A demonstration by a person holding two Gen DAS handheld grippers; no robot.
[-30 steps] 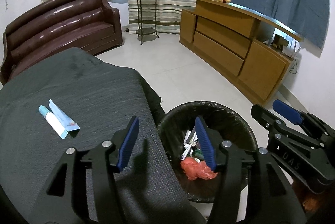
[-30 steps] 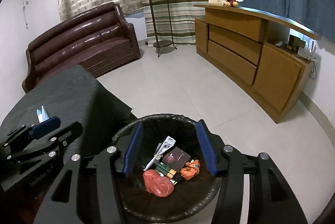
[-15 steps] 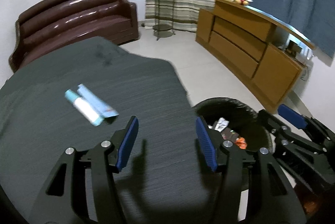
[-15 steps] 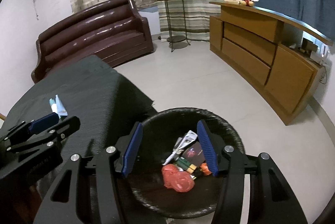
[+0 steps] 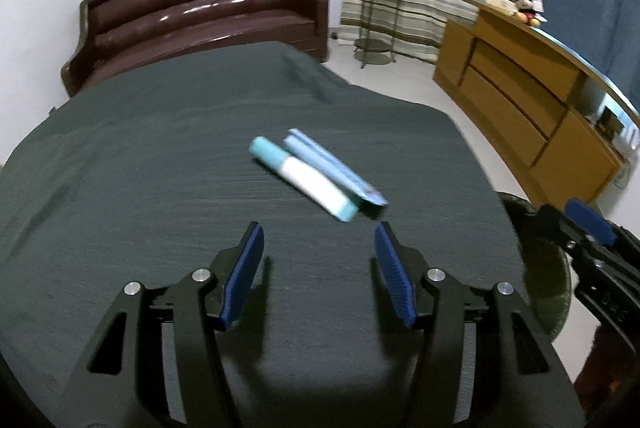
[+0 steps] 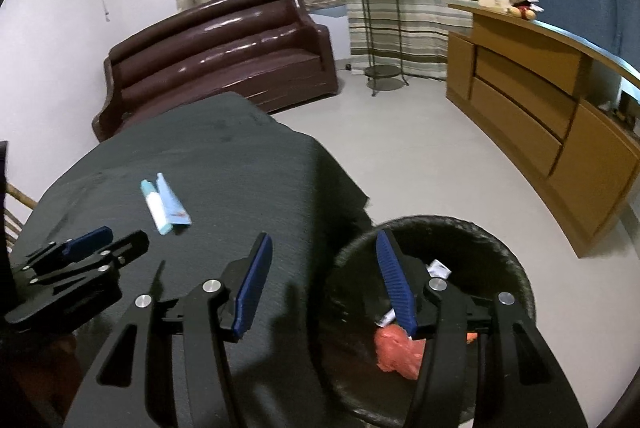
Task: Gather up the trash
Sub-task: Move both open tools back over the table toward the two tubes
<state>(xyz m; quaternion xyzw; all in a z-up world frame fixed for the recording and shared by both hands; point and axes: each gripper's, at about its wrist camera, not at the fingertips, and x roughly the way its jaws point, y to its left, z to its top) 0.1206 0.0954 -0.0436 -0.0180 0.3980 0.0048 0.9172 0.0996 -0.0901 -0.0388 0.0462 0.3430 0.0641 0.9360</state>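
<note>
Hovering over the dark cloth of the bench [image 5: 160, 167], the left claw [image 5: 318, 272] has its blue pads spread with nothing between them. Just ahead of its tips, slightly toward its right finger, lie two pieces of trash side by side and touching: a white tube [image 5: 302, 183] with teal ends and a flat pale-blue wrapper [image 5: 334, 171], both slanted across the cloth. Neither is touched by the pads.

To the right of the left claw, the right claw [image 6: 320, 282] is also spread and empty. Its left finger [image 6: 254, 284] hangs over the bench edge, its right finger [image 6: 394, 284] over the black bin [image 6: 508, 260], which stands on the floor close against the bench. Inside the bin, below that finger, sit a crumpled red bag [image 6: 396, 348] and some small white scraps; the rest of the contents is hidden by the claw. From the right claw, the tube and wrapper lie ahead and to the left, well apart from the bin, with the left claw nearer to them.
</note>
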